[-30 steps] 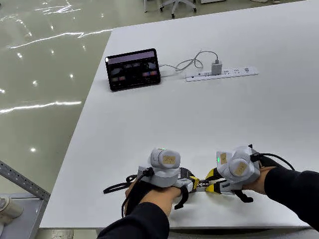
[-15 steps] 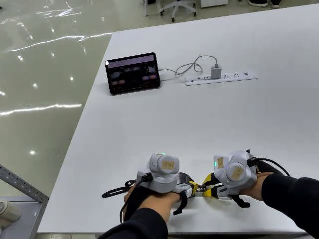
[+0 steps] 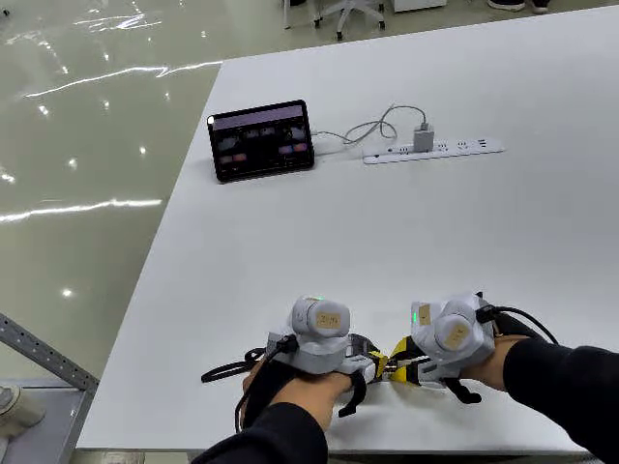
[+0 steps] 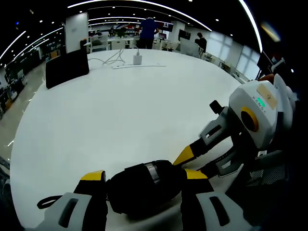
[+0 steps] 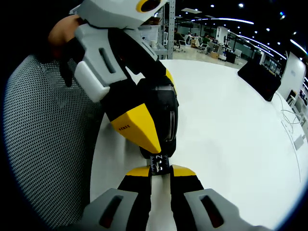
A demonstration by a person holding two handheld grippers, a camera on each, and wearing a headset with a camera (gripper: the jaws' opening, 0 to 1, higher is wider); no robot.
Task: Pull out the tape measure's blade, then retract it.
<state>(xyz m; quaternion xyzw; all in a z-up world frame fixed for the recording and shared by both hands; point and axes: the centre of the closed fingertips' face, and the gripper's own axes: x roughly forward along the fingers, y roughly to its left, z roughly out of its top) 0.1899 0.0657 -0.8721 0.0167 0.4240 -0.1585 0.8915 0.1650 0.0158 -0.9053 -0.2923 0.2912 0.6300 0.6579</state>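
Left hand-held gripper [image 4: 144,175] is clamped on the black case of the tape measure [image 4: 142,187], its two yellow-tipped jaws pressing the case from either side. The case sits low over the near edge of the white worktop [image 3: 387,232], close in front of the person; whether it touches the surface cannot be told.

Right hand-held gripper [image 5: 160,171] faces the left one head-on, and its jaws are pinched shut on the end of the blade [image 5: 159,163]. A short stretch of blade, with printed marks on it, shows between those jaws and the mouth of the case. In the right gripper view the case stands upright just beyond the jaw tips, with one yellow pad of the left gripper lying across its side.

In the head view the two grippers meet nose to nose at the near edge of the worktop, tips almost touching, with a dark-sleeved arm behind each. A black cable loops off the left gripper onto the surface.

Far across the worktop a tablet [image 3: 261,138] stands propped near the left edge, screen lit. To its right lies a white power strip [image 3: 432,149] with a charger [image 3: 423,138] plugged in, and a grey cord [image 3: 372,126] curls from the charger to the tablet. A glossy floor [image 3: 87,145] lies to the left of the worktop.
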